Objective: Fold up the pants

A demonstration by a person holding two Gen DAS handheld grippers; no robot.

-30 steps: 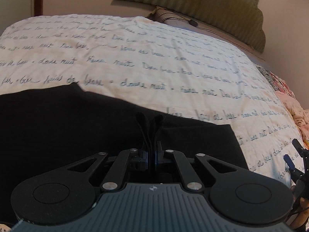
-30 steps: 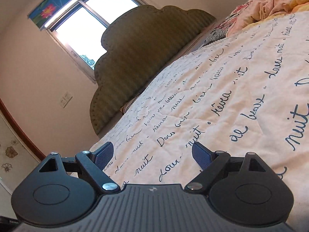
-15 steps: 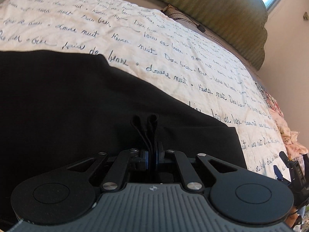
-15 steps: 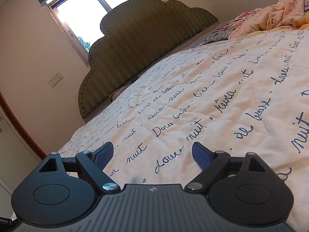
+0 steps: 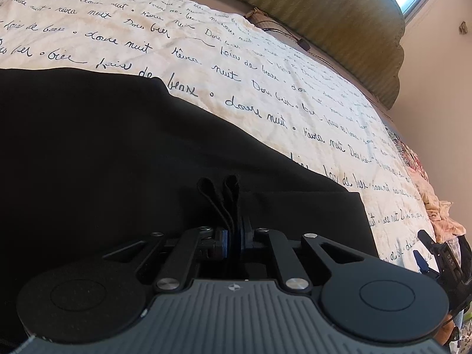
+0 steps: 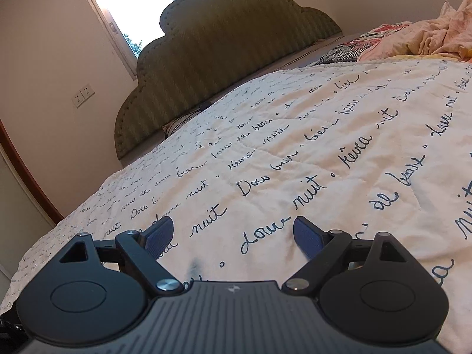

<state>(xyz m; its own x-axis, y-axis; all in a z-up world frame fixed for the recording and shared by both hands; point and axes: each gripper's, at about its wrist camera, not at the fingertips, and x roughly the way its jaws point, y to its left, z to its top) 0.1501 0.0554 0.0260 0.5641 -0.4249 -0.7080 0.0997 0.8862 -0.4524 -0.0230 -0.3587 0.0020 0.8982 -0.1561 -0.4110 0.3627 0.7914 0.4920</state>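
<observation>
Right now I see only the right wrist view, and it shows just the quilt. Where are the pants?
Observer: The black pants lie spread on the quilt, directly ahead of the left tool.
Operator: Is the left tool holding them?
Observer: Yes, it is shut on a fold of the fabric; two small loops stick up between its fingers.
Operator: Does the left camera see my side too?
Observer: Yes, the right tool shows at its right edge, apart from the pants.
</observation>
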